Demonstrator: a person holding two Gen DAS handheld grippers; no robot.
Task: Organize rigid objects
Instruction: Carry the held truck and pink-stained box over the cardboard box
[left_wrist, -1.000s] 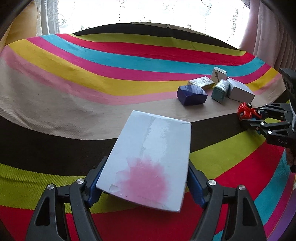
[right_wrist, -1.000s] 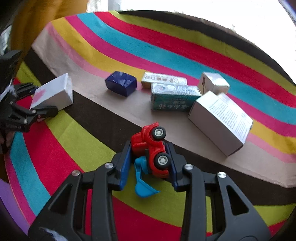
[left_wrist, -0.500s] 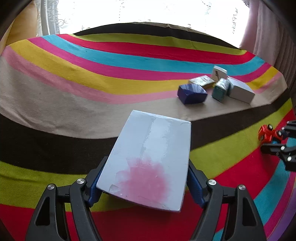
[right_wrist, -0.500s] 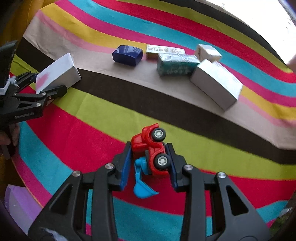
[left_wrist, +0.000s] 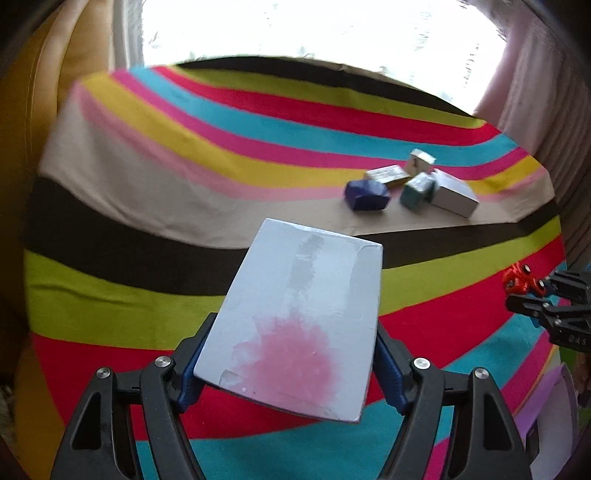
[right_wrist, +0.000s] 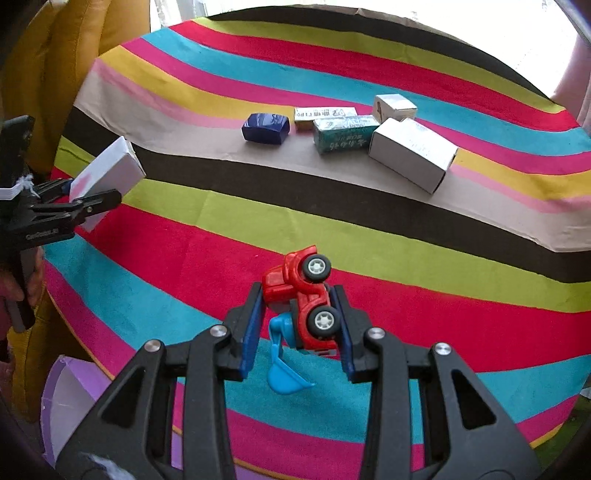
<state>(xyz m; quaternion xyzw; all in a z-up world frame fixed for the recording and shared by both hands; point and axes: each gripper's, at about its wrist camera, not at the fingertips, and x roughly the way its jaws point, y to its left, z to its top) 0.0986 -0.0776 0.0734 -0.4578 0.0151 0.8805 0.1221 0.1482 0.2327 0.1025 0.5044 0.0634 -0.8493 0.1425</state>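
The left gripper (left_wrist: 291, 365) is clamped on a white box with a pink blotch (left_wrist: 299, 317), its long axis running forward along the fingers. The right gripper (right_wrist: 299, 332) is clamped on a red toy digger (right_wrist: 303, 295), lying on its side, cab forward, blue scoop (right_wrist: 284, 376) trailing back. Both seem lifted clear of the striped cloth (right_wrist: 406, 258), nearer than the navy box (right_wrist: 266, 127).
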